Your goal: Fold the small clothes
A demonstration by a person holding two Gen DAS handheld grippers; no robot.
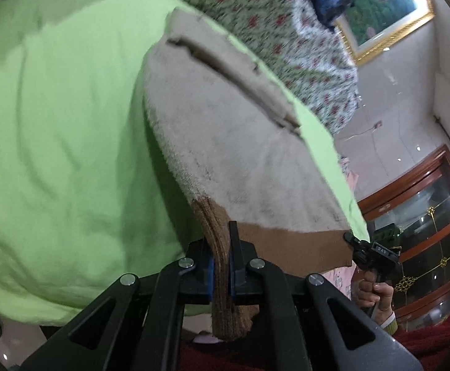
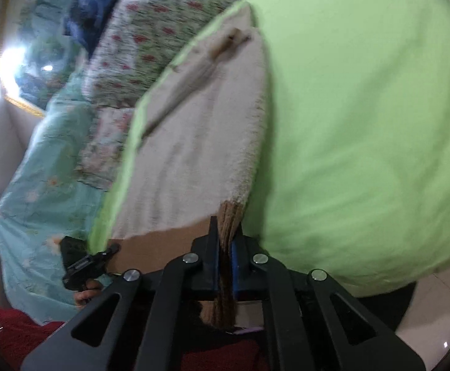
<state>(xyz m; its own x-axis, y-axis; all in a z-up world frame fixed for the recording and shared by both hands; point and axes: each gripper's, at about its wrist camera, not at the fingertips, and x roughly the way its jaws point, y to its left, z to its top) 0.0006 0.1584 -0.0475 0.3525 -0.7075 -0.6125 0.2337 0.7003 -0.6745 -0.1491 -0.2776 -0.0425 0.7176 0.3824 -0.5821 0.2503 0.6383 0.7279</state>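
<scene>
Beige fleece garment (image 1: 225, 142) lies spread on the green sheet (image 1: 64, 123) of the bed, its brown hem pinched at both corners. Left tool (image 1: 222, 266) is clamped on one corner, right tool (image 2: 225, 275) on the other. Judging by this, a fold is starting; next, both corners should travel together across the cloth. A small label on the far tool is unreadable.

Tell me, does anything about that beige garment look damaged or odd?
Yes. The beige garment, spread over the green cloth with both grippers clamped on its brown hem, shows a long dark slit near its far end. It may be a tear or just a pocket opening; the blur hides which. Faint grey smudges also mark the fabric.
</scene>
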